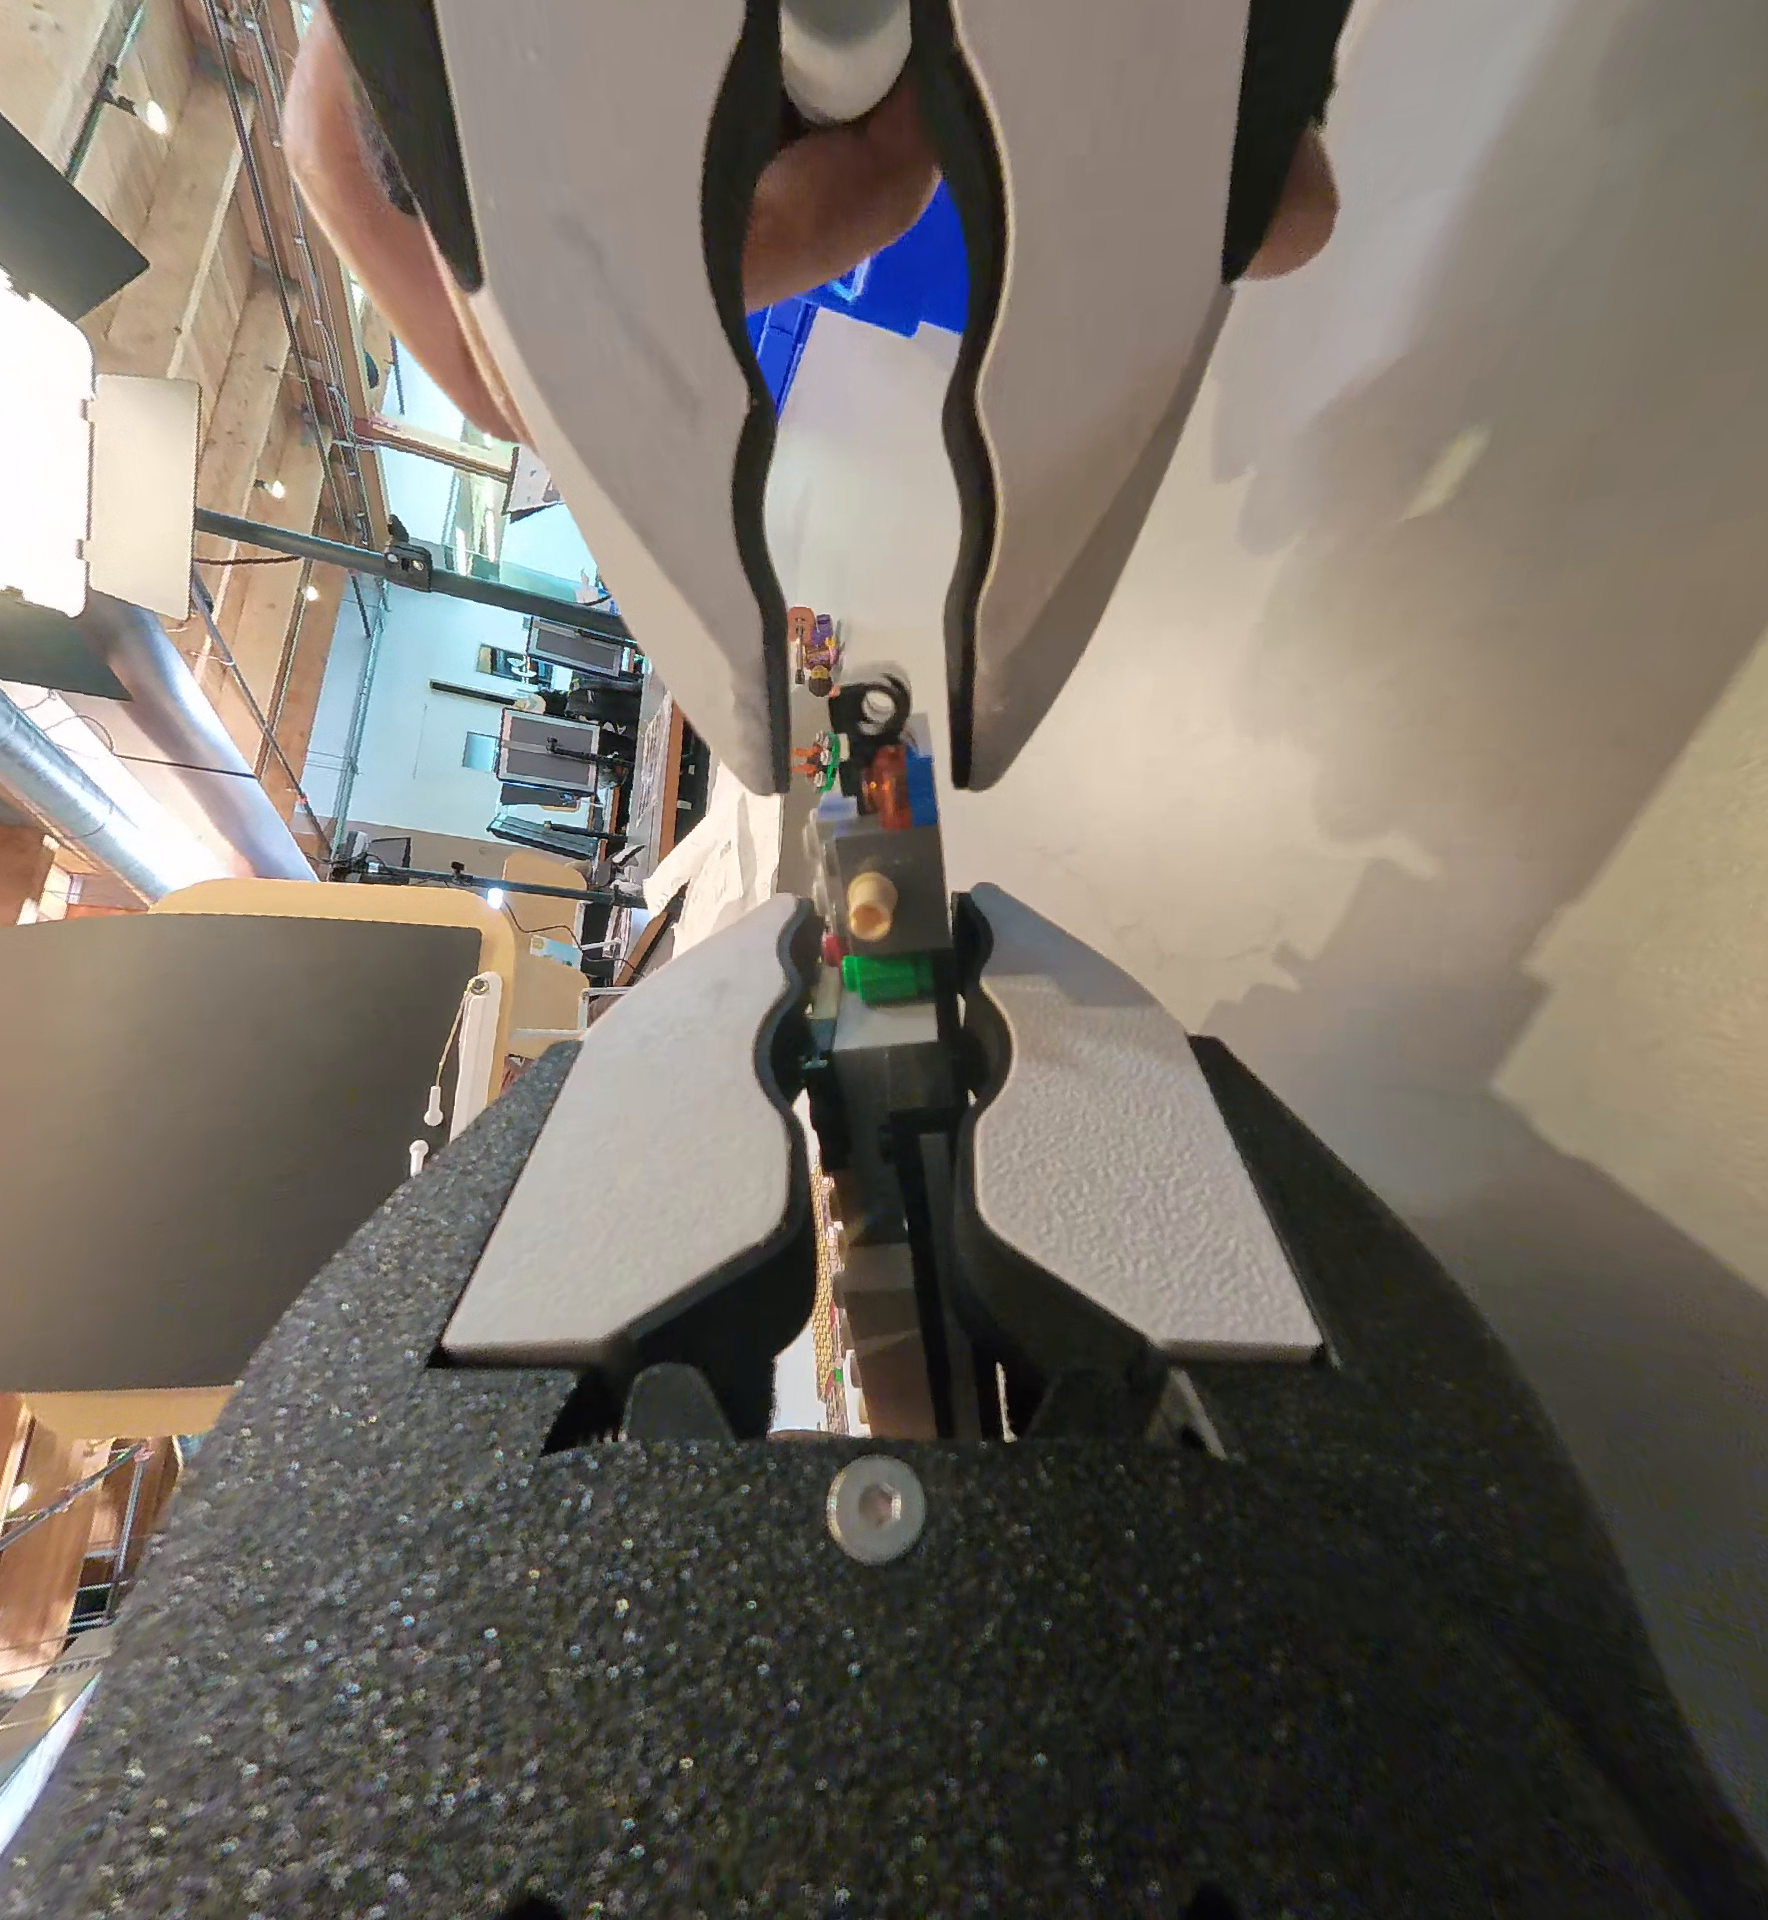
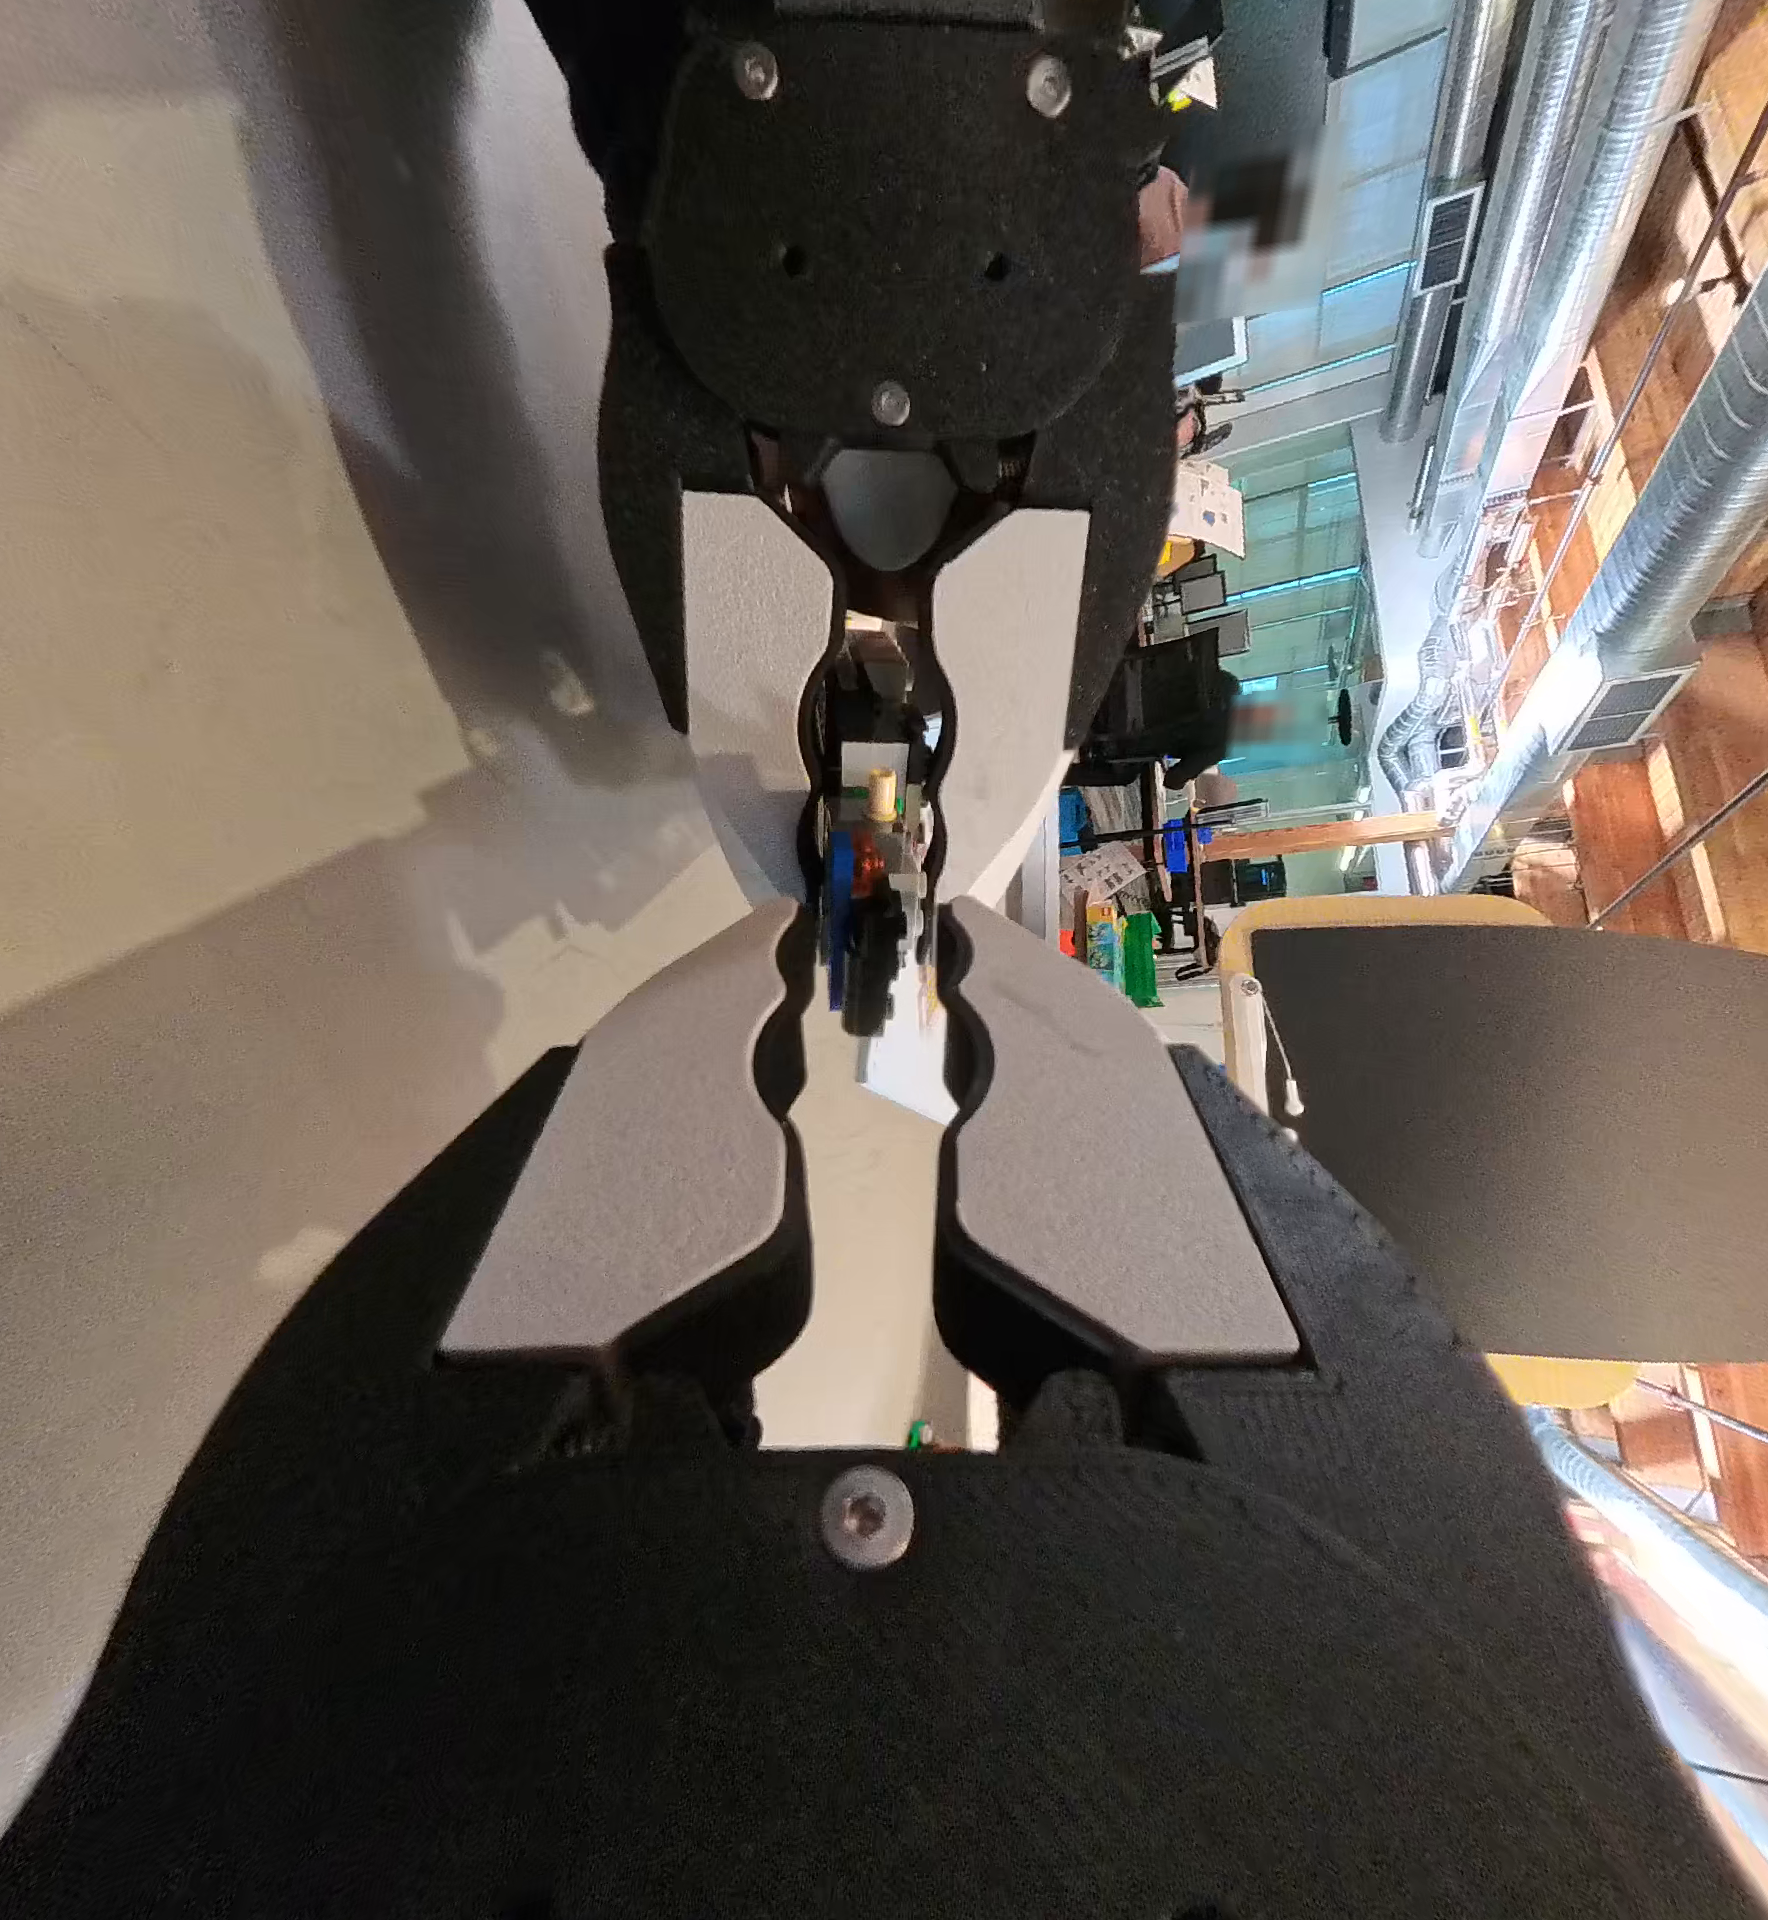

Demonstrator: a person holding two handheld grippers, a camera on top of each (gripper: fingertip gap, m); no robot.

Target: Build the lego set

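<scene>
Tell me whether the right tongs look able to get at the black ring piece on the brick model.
Likely yes: the right tongs straddle the black ring piece, a gap showing on each side, nothing between. The left tongs clamp the brick model at its other end, clear of it.

White tabletop (image 1: 1379,727) under bright overhead light, hard-edged shadows across it. Beside it a chair (image 2: 1545,1143) with pale wood frame and dark grey pad; ceiling of wood beams (image 2: 1690,810) with silver ventilation ducts (image 2: 1690,499). Far end of room: glass partitions (image 2: 1306,540), desks with monitors (image 1: 547,743), blue bins (image 1: 859,312).
</scene>
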